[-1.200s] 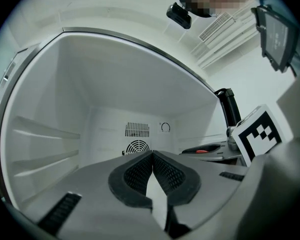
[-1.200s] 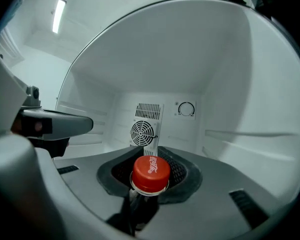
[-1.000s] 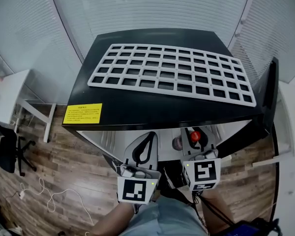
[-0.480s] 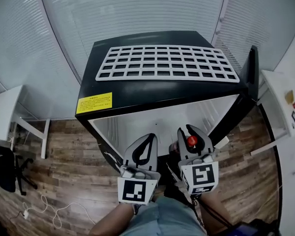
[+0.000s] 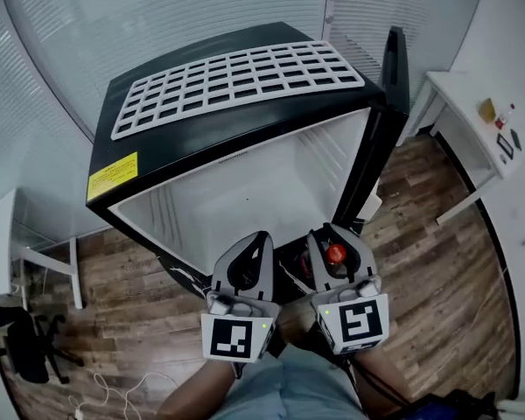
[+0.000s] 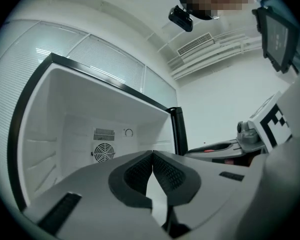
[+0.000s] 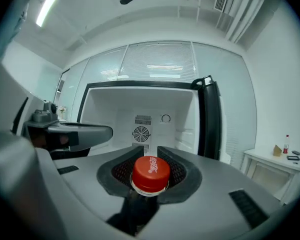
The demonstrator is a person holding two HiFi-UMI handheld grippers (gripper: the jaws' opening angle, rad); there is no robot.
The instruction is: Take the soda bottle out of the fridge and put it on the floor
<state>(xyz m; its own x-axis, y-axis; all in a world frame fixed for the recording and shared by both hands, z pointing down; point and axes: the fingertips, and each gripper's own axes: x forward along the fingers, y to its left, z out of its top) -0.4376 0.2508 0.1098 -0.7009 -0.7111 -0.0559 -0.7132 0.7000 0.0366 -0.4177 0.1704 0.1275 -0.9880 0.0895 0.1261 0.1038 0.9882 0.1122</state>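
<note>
Two claws now sit clear of the open fridge (image 5: 245, 147), whose black top hung right over them a second ago; its bare white interior has since come into the head view. The right claw (image 5: 332, 234) pinches the soda bottle (image 5: 336, 253) just below its red cap, as before, holding it above the wooden floor (image 5: 437, 234) in front of the opening. The left claw (image 5: 261, 237), just beside it, is pressed together on nothing.

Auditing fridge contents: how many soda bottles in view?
1. The soda bottle is clamped in the right hand-held gripper before the open fridge; none shows inside, though its floor is hidden.
</note>
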